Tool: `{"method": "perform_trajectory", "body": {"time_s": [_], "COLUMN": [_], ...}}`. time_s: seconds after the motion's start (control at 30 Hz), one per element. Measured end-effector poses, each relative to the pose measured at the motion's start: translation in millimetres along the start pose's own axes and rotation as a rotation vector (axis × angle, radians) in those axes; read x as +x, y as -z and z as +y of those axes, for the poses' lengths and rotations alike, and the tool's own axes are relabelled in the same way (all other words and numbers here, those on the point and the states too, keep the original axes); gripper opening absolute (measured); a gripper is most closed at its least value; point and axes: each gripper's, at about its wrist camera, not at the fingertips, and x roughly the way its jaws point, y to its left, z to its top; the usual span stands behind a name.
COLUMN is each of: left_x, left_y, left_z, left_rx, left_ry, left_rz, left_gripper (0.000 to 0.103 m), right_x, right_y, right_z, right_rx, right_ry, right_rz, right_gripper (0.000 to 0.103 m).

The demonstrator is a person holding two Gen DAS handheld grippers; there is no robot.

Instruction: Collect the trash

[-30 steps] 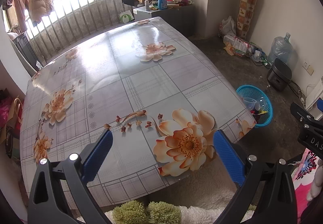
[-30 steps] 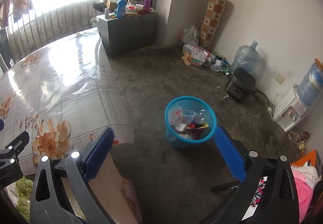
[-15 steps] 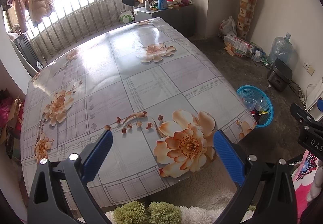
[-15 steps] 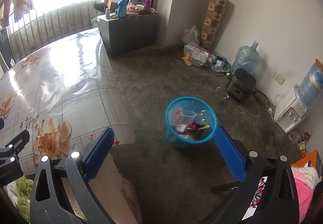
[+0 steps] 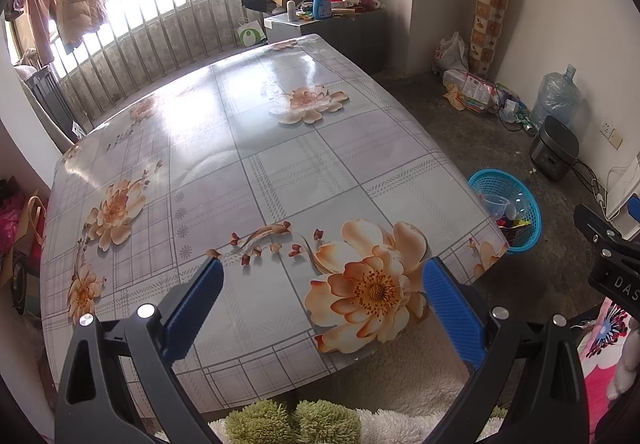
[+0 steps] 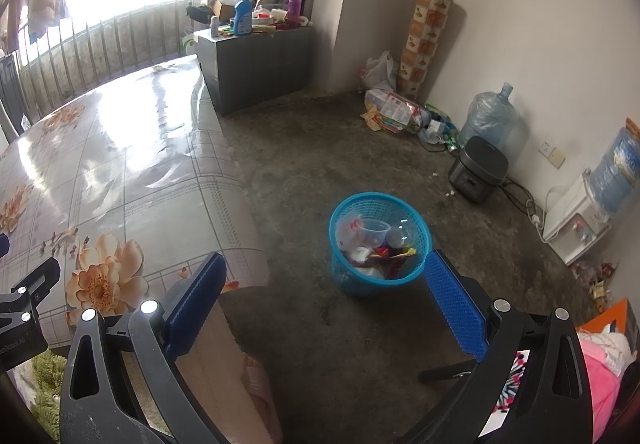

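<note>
Hovering over the glossy, flower-printed surface (image 5: 280, 148), the left hand-held gripper (image 5: 322, 308) holds its blue ribbed pads wide apart, gripping nothing. Beyond the surface's right edge sits a blue mesh basket (image 5: 508, 204). The right hand-held gripper (image 6: 326, 304), equally spread and empty, points at that basket (image 6: 380, 244) on the concrete floor (image 6: 320, 164), trash (image 6: 372, 240) heaped inside; a dark rice cooker (image 6: 476, 168) stands near the wall.
</note>
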Motion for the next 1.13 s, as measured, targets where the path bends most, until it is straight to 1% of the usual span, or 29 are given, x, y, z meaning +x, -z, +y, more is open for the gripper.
{"method": "perform_trajectory", "body": {"time_s": [0.93,1.13], "left_x": [3.5,6.3], "left_y": [-0.5,1.5], "left_z": [2.3,4.2], "left_rx": [0.0,-0.008], "left_ry": [0.004,0.005], "left_rz": [0.006,0.018], "left_gripper": [0.098,0.098], "right_x": [-0.4,-0.4], "right_y": [-1.7,-1.9], "right_z": [2.8,2.8], "right_rx": [-0.001,-0.001], "right_ry": [-0.001,-0.002], "right_rz": [0.002,0.002], "right_gripper": [0.095,0.095]}}
